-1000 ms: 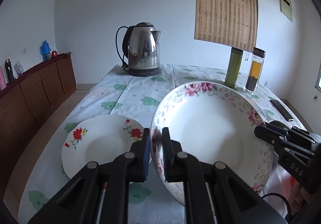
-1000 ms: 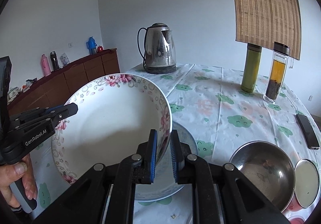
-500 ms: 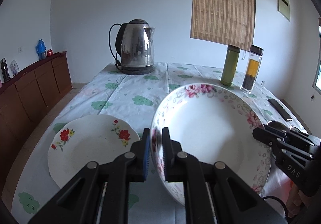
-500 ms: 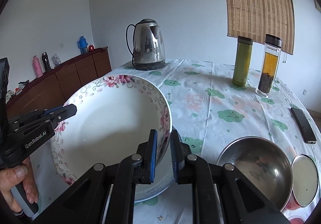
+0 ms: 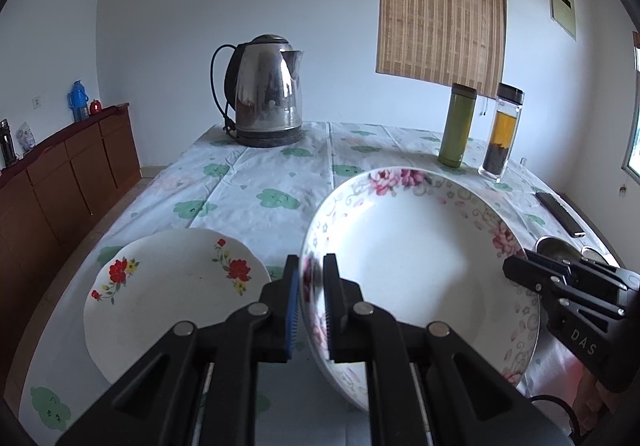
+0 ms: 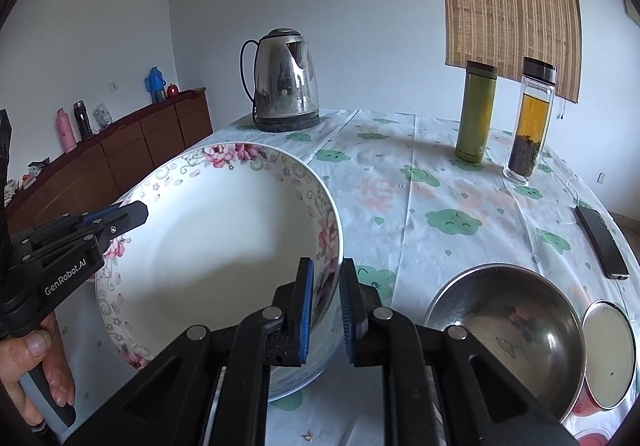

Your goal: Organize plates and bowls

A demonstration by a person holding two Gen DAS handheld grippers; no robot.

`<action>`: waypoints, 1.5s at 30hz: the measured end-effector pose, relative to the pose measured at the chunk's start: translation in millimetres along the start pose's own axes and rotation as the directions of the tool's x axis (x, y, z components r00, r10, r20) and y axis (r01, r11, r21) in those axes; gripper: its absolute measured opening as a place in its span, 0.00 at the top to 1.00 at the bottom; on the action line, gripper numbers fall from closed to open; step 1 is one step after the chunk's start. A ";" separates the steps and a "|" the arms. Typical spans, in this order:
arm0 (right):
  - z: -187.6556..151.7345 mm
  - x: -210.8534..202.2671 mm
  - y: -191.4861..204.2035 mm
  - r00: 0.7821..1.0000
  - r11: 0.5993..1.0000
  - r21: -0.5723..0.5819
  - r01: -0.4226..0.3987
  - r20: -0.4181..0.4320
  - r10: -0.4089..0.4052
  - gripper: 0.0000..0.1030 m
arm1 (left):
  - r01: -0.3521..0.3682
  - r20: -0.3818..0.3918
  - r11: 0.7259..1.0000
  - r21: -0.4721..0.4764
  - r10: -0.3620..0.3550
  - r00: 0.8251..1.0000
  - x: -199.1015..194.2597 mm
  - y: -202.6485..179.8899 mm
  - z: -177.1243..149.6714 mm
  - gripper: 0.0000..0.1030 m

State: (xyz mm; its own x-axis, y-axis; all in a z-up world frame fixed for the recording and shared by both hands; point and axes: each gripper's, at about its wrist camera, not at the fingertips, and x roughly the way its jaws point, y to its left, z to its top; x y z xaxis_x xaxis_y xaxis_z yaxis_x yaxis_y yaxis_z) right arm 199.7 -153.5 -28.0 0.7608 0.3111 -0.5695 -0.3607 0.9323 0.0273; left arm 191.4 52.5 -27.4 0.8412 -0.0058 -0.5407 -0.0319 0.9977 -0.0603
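A large white bowl with a pink flower rim (image 5: 416,262) is held above the table by both grippers. My left gripper (image 5: 310,302) is shut on its left rim. My right gripper (image 6: 326,310) is shut on its right rim, and the bowl (image 6: 224,246) fills the left of that view. A white plate with red flowers (image 5: 168,294) lies on the table to the left of the bowl. Under the bowl, a blue-edged dish (image 6: 296,382) shows only in part. A steel bowl (image 6: 504,330) sits at the right.
A steel kettle (image 5: 266,90) stands at the back of the table. A green flask (image 6: 478,110) and a glass tea bottle (image 6: 530,122) stand at the back right. A phone (image 6: 602,242) and a round lid (image 6: 608,342) lie at the right edge. A wooden sideboard (image 5: 60,174) runs along the left wall.
Both grippers have carried the bowl a little forward and lower over the table; the grip on both rims is unchanged.
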 end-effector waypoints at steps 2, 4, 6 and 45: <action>-0.2 0.6 0.1 1.000 1.000 0.000 0.002 -0.004 -0.002 0.86 | 0.000 -0.001 1.000 0.002 0.000 1.000 0.4 0.2 -0.1 0.93; -0.4 1.6 -0.3 1.000 1.000 0.001 0.004 -0.006 -0.004 0.86 | 0.002 -0.002 1.000 0.003 -0.002 1.000 2.0 -0.6 0.0 0.93; -0.6 1.7 -0.8 1.000 1.000 0.002 0.006 -0.007 -0.006 0.86 | 0.004 -0.004 1.000 0.005 -0.004 1.000 3.1 -1.5 -0.2 0.93; -6.2 20.9 0.1 0.995 0.997 -0.028 0.066 -0.078 -0.068 0.86 | 0.028 -0.081 0.999 0.019 -0.027 0.996 28.7 -4.6 -8.5 0.93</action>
State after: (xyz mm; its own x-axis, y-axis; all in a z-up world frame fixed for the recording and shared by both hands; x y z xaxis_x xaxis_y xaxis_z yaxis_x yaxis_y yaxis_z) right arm 212.2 -148.1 -45.0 0.7394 0.2313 -0.6322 -0.3246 0.9452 -0.0338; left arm 211.1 47.1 -49.8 0.7953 -0.0378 -0.6051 0.0023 0.9982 -0.0594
